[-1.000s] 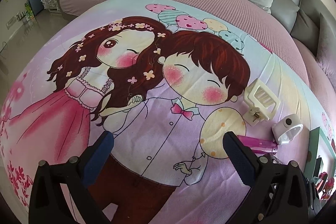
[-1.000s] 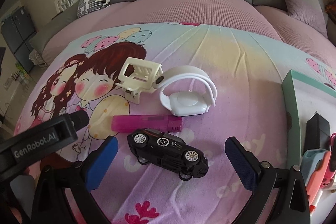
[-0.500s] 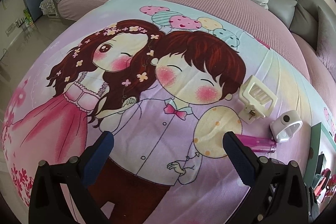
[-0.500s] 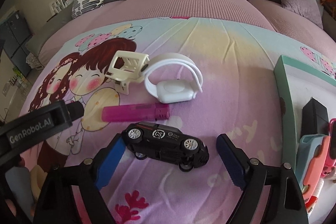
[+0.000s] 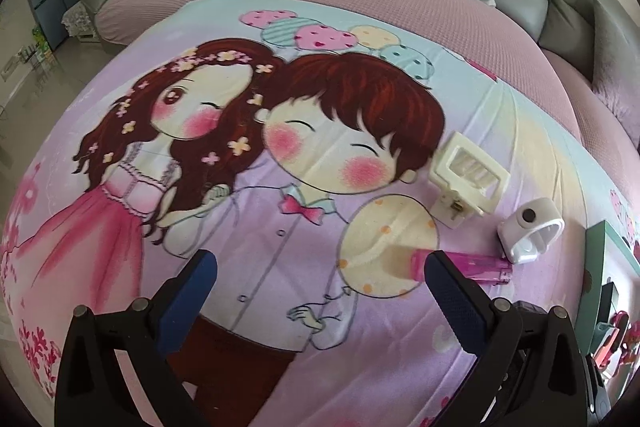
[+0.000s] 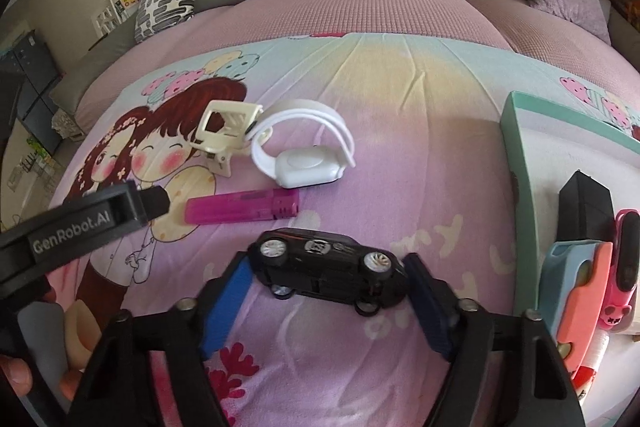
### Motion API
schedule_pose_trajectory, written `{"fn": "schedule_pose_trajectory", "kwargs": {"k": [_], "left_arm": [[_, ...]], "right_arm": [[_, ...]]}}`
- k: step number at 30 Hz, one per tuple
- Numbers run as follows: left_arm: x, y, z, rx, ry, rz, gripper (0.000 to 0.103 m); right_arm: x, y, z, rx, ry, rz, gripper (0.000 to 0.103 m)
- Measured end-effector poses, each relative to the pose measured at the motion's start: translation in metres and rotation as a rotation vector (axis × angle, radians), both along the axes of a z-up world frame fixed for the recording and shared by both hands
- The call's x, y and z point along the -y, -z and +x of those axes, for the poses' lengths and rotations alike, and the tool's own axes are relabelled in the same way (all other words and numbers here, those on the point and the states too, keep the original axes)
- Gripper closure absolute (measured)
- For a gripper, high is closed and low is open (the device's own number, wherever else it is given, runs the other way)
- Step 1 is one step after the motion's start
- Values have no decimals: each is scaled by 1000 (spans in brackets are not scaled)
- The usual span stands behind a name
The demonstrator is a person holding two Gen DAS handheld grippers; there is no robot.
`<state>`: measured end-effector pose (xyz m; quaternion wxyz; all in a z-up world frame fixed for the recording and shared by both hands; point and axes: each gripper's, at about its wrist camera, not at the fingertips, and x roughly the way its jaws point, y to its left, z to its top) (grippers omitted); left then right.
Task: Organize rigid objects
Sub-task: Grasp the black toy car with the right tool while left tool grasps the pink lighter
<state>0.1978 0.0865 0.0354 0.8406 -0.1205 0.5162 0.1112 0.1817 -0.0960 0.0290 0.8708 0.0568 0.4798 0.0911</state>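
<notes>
Right gripper [image 6: 326, 273] jaws closing around black toy car [image 6: 328, 267] on cartoon blanket [image 6: 400, 107], pads just meeting its ends; left gripper [image 5: 320, 291] spread wide, empty.

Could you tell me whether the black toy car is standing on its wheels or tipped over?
Tipped on its side: the black toy car shows its wheel faces upward, between the closing right gripper.

Left gripper [image 5: 320, 291] hangs over the cartoon blanket [image 5: 248, 211], blue fingers [image 5: 188, 303] spread wide with only fabric between them. Just past the right finger lies a pink lighter [image 5: 472, 267]. Beyond the lighter sits a white strap device [image 5: 530, 233], and a cream clip [image 5: 466, 177] beside it.
</notes>
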Motion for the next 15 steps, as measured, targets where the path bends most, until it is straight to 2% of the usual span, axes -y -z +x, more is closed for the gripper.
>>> {"fn": "schedule_pose_trajectory", "kwargs": {"k": [5, 15], "left_arm": [[9, 4, 5, 4, 45, -48, 0], [18, 6, 10, 2, 62, -72, 0]], "right_arm": [[2, -4, 0, 3, -15, 13, 27], [28, -42, -4, 114, 31, -46, 27]]}}
